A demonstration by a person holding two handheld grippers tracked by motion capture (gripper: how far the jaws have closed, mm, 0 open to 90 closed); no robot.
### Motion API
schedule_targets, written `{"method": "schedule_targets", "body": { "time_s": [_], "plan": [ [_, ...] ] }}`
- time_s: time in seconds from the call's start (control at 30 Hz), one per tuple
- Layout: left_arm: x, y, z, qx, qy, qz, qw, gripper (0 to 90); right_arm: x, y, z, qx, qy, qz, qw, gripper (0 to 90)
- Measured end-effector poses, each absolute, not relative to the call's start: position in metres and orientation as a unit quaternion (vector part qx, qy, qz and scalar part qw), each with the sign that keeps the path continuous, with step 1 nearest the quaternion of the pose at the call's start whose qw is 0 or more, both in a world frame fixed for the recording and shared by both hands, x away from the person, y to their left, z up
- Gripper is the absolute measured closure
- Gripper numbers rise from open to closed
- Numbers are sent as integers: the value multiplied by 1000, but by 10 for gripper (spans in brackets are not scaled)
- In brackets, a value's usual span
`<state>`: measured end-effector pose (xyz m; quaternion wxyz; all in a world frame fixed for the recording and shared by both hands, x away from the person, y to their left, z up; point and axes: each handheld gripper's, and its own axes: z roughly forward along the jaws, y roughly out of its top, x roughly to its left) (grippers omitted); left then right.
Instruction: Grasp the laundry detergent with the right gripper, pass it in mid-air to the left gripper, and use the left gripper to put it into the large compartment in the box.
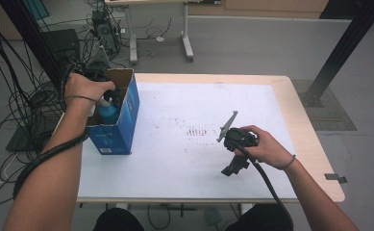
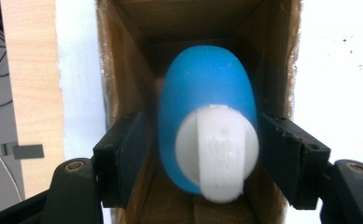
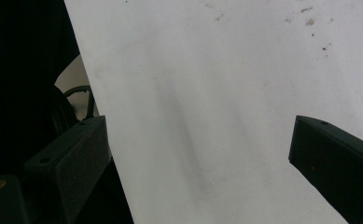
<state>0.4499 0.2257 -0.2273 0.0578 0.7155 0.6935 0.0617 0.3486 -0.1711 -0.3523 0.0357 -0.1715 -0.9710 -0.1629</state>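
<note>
Slippage is the main worry at the left gripper [image 2: 202, 140]: its two black jaws stand at either side of the blue bottle [image 2: 207, 93], just below the white cap [image 2: 216, 151], and the surface there is smooth and rounded. In the left gripper view the right pad meets the bottle's side, while the left pad is half lost in blur and shadow, so I cannot say for sure that both are pressing; it looks like a narrow hold on the upper body rather than a firm clamp. If the grip is that light, the bottle could slide down or tip as it is lifted.

A second risk comes from the cardboard box [image 1: 127, 113] around it. The bottle stands inside, close to the brown walls, and the jaws reach in from above; a tilted pull could catch the cap or a jaw on the rim and drag the whole box, which sits near the table's [image 1: 199, 168] left edge.

Further out, the right gripper [image 1: 236, 166] rests low over the bare white tabletop near the front edge, jaws wide apart with nothing between them, well apart from the box.
</note>
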Motion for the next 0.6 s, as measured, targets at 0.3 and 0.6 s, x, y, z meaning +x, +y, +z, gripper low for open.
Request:
{"method": "schedule_targets", "body": {
  "time_s": [0.3,0.6],
  "plan": [
    [443,221,-205,724,684,57,67,264,348,-169,-352,-171,-971,-161,35,48],
    [440,210,-190,730,678,53,71,162,348,-171,-350,-175,-970,-166,33,43]
  ]
}}
